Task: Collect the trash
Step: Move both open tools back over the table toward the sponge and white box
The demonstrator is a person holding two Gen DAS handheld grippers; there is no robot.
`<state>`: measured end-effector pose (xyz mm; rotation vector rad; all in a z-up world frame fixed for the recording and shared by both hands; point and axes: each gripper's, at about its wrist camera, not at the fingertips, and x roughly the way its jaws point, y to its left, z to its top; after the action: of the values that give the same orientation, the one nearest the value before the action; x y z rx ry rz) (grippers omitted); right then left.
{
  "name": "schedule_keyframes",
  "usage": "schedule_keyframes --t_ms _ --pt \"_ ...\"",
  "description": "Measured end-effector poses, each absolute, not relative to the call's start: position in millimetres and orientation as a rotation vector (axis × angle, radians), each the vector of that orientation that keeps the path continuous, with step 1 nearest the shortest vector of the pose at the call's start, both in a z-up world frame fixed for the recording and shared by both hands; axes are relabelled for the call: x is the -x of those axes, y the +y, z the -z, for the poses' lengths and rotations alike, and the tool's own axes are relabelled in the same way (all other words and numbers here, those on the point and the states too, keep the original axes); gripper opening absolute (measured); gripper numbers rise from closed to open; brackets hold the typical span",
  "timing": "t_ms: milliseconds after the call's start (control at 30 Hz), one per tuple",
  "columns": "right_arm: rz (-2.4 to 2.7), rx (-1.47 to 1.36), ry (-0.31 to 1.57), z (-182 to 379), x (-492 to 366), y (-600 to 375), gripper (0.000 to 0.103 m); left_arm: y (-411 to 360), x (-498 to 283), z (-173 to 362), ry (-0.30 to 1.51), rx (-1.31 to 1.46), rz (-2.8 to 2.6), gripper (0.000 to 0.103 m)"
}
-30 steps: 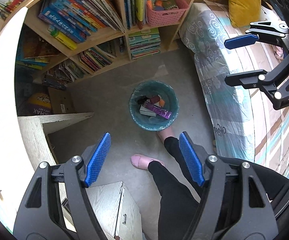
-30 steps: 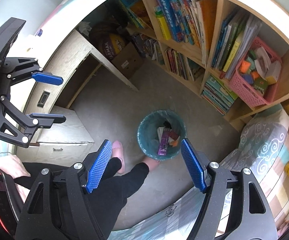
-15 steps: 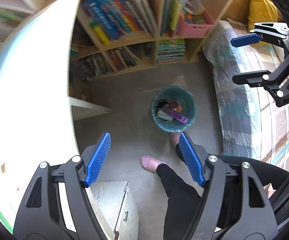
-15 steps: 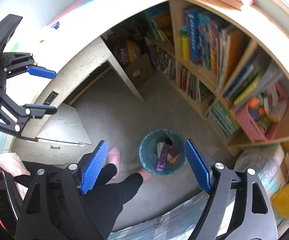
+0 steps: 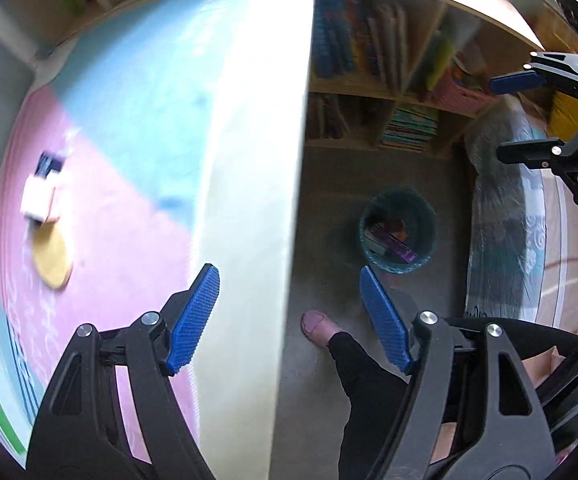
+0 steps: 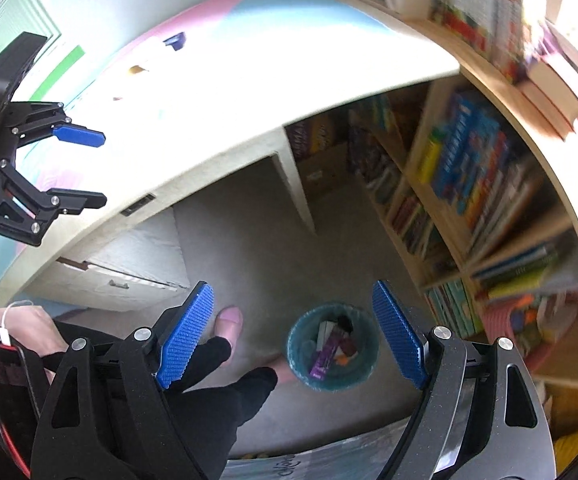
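Surface (image 5: pixel 137 200): far left in left wrist view, pink/blue mat on top, blurred. White box-like scrap (image 5: pixel 39 200) + tan disc (image 5: pixel 51 260) lie on it, prob. the trash left to collect; can't tell what they are exactly.
Left gripper (image 5: pixel 289 320): jaws spread wide, nothing btwn them; hangs over surface edge & floor, pointing steeply down.
Bin (image 5: pixel 399 236): teal, on floor right of surface, near bed; already holds a purple wrapper (image 5: pixel 401 246) + other bits.
Right gripper (image 6: pixel 293 334): jaws just widened, released, nothing btwn them; bin shows btwn them far below, w/ person's slipper (image 6: pixel 229 320) beside.
Bookshelf (image 6: pixel 469 184): right side, packed w/ books.
Risk: both views smeared, so aim at scraps could be off; small flat disc may slip from jaws or get pushed off surface edge. Left gripper close to edge, could clip it.
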<state>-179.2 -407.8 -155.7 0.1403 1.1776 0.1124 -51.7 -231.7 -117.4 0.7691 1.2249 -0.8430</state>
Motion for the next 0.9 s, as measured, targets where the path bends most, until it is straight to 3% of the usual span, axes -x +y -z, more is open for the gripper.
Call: schedule_keyframes --t_ms 900 --pt "-0.366 0.089 1.167 123.4 69.1 -285.8 0.084 -83.3 -19.0 93.9 1.195 -0.547 0.561 0.077"
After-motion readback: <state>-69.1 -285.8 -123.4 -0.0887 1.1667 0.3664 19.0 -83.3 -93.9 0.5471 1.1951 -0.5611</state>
